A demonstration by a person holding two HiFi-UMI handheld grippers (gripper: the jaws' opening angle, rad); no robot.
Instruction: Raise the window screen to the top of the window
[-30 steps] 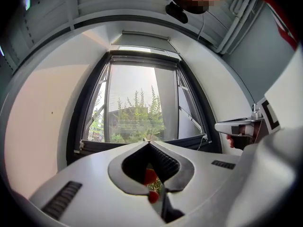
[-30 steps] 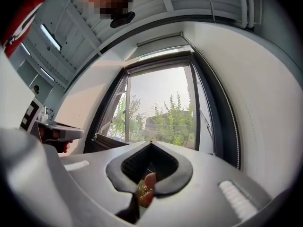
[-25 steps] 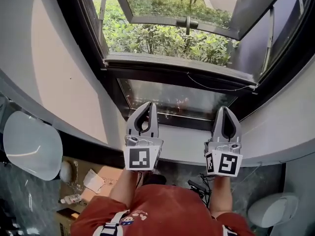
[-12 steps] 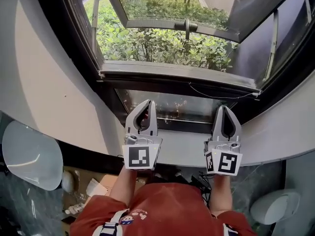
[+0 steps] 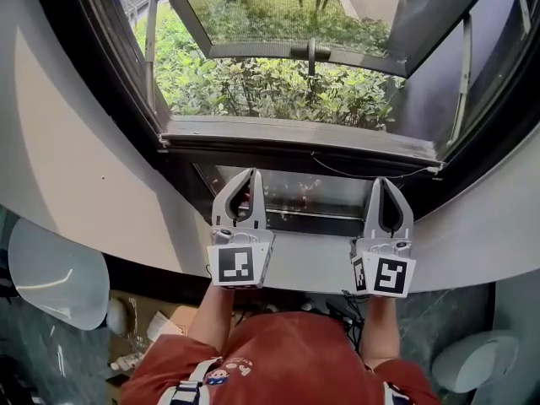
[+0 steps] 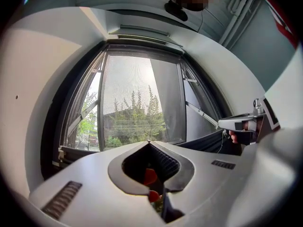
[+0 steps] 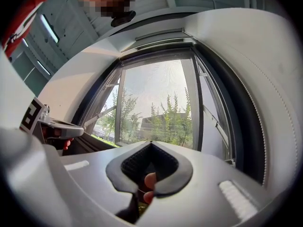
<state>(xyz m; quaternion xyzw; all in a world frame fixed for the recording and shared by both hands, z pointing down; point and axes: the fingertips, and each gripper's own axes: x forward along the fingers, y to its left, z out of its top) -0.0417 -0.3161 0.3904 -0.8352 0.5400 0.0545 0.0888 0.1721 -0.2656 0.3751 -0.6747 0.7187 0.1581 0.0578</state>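
The window (image 5: 278, 83) has a dark frame, and an outer sash (image 5: 287, 15) swung out over green shrubs. A grey rail (image 5: 295, 133) runs across the foot of the opening, with a thin cord (image 5: 371, 174) beside it. Fine grey screen mesh (image 6: 135, 93) fills the opening in the left gripper view and shows again as mesh (image 7: 156, 93) in the right gripper view. My left gripper (image 5: 251, 173) and right gripper (image 5: 386, 181) hover side by side above the white sill (image 5: 321, 264), tips just short of the lower glass pane (image 5: 312, 194). Both are shut and hold nothing.
A handle (image 5: 310, 53) hangs on the open sash. White wall curves away on both sides of the frame. Below the sill, a white seat (image 5: 55, 272) stands at the left, cardboard boxes (image 5: 164, 323) lie on the floor, and another white seat (image 5: 468, 361) is at the right.
Both grippers have moved forward toward the window, staying shut and level with each other. The window frame now sits closer beneath the view.
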